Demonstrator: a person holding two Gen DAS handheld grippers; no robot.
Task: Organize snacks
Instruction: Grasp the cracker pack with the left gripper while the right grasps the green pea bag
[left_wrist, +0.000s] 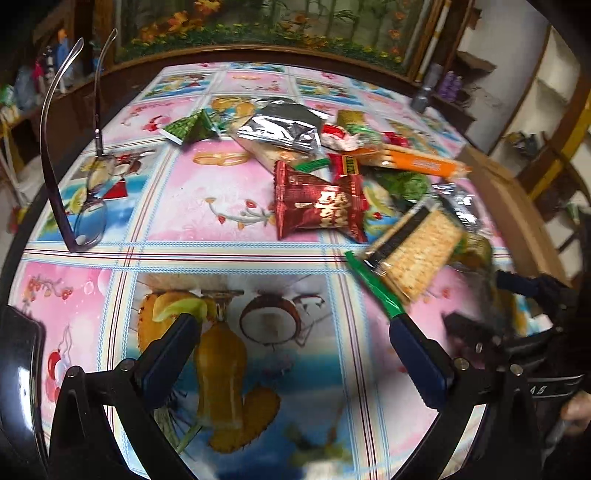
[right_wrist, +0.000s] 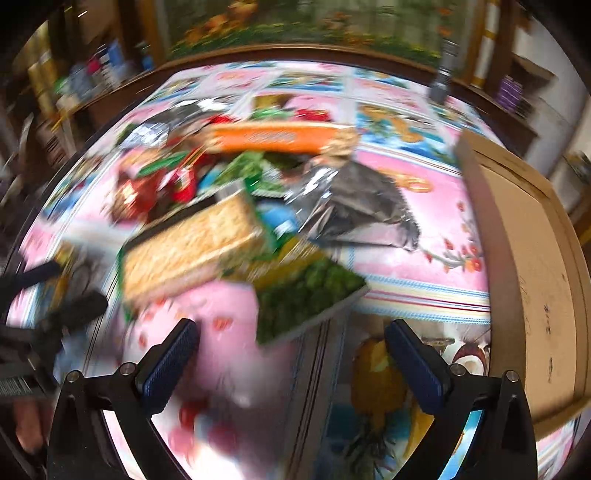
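Both your claws gape empty; the cracker pack (left_wrist: 413, 251) lies ahead-right of your left claw (left_wrist: 295, 332), long axis diagonal, ahead-left of your right claw (right_wrist: 291, 334).

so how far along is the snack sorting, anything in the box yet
Nothing looks done: no snack shows in the brown cardboard box, though its inside is out of sight. Nothing is in hand; the left gripper and right gripper are both open and empty. Left to do: the whole pile, including the dark red foil packet, clear-wrapped cracker pack, orange biscuit pack and silver foil bag. Purple-framed glasses lie apart.
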